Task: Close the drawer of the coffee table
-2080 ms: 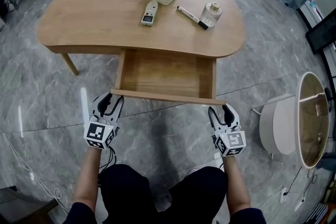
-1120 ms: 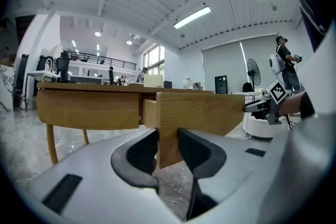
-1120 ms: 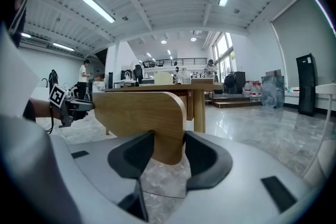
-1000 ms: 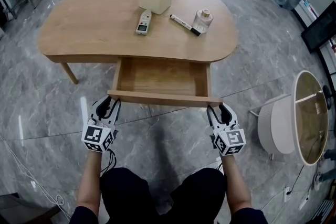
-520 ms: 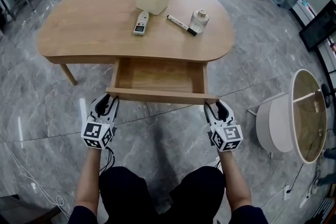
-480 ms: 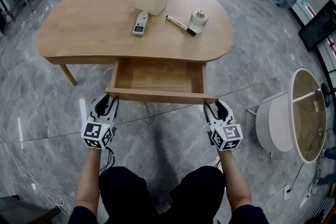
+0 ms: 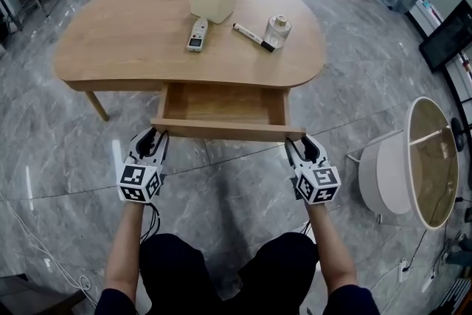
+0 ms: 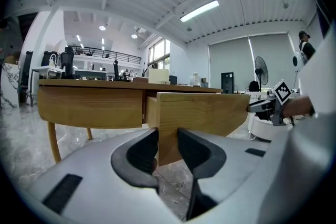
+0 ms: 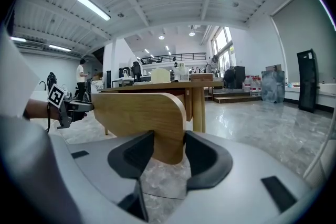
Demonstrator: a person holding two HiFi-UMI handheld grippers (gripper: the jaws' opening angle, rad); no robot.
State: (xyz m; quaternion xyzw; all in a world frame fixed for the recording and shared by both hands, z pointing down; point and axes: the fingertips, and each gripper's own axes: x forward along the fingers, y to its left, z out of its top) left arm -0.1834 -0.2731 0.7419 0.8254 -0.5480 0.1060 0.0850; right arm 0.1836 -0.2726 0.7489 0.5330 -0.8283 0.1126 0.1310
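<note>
The wooden coffee table (image 7: 125,40) has its drawer (image 7: 221,103) partly pulled out, and the drawer is empty. My left gripper (image 7: 153,138) is at the left end of the drawer front (image 7: 227,130), and my right gripper (image 7: 298,144) is at the right end. In the left gripper view, the left gripper (image 8: 168,139) stands open with the panel's left end (image 8: 205,113) right beyond its fingertips. In the right gripper view, the right gripper (image 9: 169,147) is open too, its tips at the panel's rounded right corner (image 9: 139,115). Neither gripper clamps anything.
On the tabletop lie a cream box (image 7: 212,0), a remote (image 7: 196,35), a marker (image 7: 253,37) and a small jar (image 7: 276,30). A round white side table (image 7: 417,166) stands to the right on the grey marble floor. Shelves and bottles line the far wall.
The drawer has slid further into the table, so less of its inside shows. Both grippers have moved forward with its front panel, and their jaws are as wide as before.
</note>
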